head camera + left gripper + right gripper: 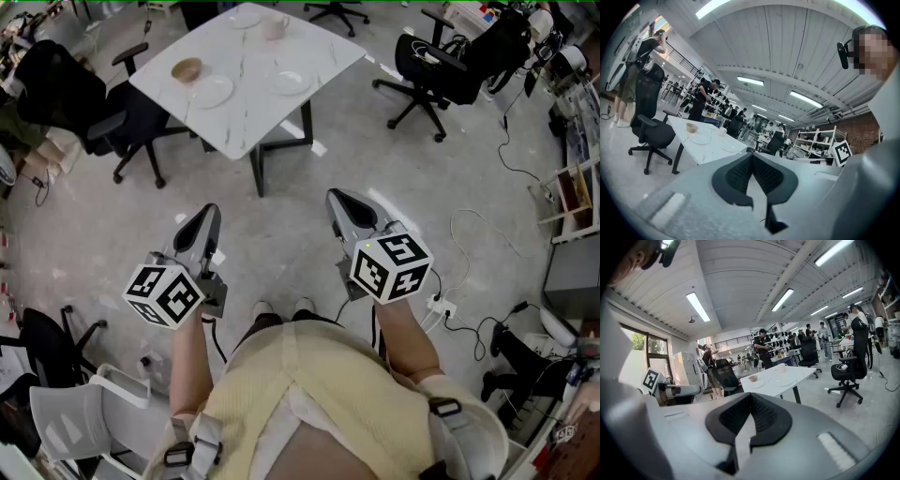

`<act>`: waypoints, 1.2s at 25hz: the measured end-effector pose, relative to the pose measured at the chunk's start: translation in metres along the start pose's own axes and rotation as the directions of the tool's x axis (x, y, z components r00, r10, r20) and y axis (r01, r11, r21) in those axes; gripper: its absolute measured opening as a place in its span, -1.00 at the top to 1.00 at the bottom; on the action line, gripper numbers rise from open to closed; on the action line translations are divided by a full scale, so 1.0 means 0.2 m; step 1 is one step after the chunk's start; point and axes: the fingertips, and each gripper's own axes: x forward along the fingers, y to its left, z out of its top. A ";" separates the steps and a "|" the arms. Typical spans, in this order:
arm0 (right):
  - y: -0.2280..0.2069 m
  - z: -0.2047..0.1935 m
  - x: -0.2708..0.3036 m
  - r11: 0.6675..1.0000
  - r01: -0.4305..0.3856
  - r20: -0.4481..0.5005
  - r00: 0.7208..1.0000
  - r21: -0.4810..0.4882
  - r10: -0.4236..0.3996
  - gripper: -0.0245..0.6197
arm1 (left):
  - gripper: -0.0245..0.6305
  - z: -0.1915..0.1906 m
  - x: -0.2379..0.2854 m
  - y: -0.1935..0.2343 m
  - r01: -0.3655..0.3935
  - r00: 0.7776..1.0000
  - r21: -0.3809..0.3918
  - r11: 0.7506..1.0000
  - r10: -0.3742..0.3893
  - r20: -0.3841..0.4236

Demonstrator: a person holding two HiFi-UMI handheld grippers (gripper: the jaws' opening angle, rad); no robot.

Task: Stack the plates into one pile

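Observation:
A white marble table (246,70) stands a few steps ahead of me. On it lie three white plates apart from one another: one front left (214,91), one at the right (291,82), one at the far edge (246,17). A tan bowl (187,68) and a pale cup (275,26) sit there too. My left gripper (210,213) and right gripper (337,197) hang in front of me over the floor, well short of the table, both shut and empty. The left gripper view shows the table (708,151) with a plate (700,138); the right gripper view shows the table (802,373) and the bowl (753,378).
Black office chairs stand left (89,103) and right (441,70) of the table, and a grey chair (70,417) is by my left side. Cables and a power strip (441,307) lie on the floor at the right. Several people stand in the background (701,98).

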 end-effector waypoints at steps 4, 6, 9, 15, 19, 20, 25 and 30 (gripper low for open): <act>-0.05 -0.04 -0.02 0.999 -0.030 -0.010 1.000 0.032 0.030 0.91 | 0.93 -0.03 0.03 -0.04 -0.020 1.000 0.004 1.000 0.020 0.023; -0.07 -0.05 -0.03 0.998 -0.041 -0.012 0.999 0.037 0.041 0.91 | 0.93 -0.06 0.05 -0.06 -0.034 0.999 0.008 0.999 0.034 0.002; -0.09 -0.07 -0.03 0.998 -0.058 -0.017 0.998 0.035 0.058 0.91 | 0.95 -0.14 0.08 -0.09 -0.033 0.998 -0.001 0.999 0.032 -0.045; -0.08 -0.09 0.01 0.995 -0.090 -0.026 0.996 0.041 0.091 0.91 | 0.95 -0.13 0.08 -0.07 -0.020 1.000 -0.037 0.999 0.020 -0.002; -0.09 -0.12 0.10 0.994 -0.098 -0.050 0.994 0.048 0.100 0.91 | 0.93 -0.11 0.14 0.00 0.001 1.000 -0.037 0.999 -0.001 0.020; -0.09 -0.12 0.13 0.994 -0.099 -0.053 0.993 0.046 0.101 0.91 | 0.93 -0.11 0.17 0.02 0.002 1.000 -0.033 0.999 -0.001 0.014; -0.12 -0.09 0.33 0.994 -0.103 -0.068 0.992 0.043 0.105 0.91 | 0.92 -0.07 0.32 0.20 -0.039 0.999 0.015 0.999 0.039 -0.016; -0.18 -0.02 0.56 0.992 -0.112 -0.082 0.990 0.050 0.116 0.91 | 0.92 0.01 0.50 0.39 -0.050 0.998 0.012 0.999 0.050 -0.032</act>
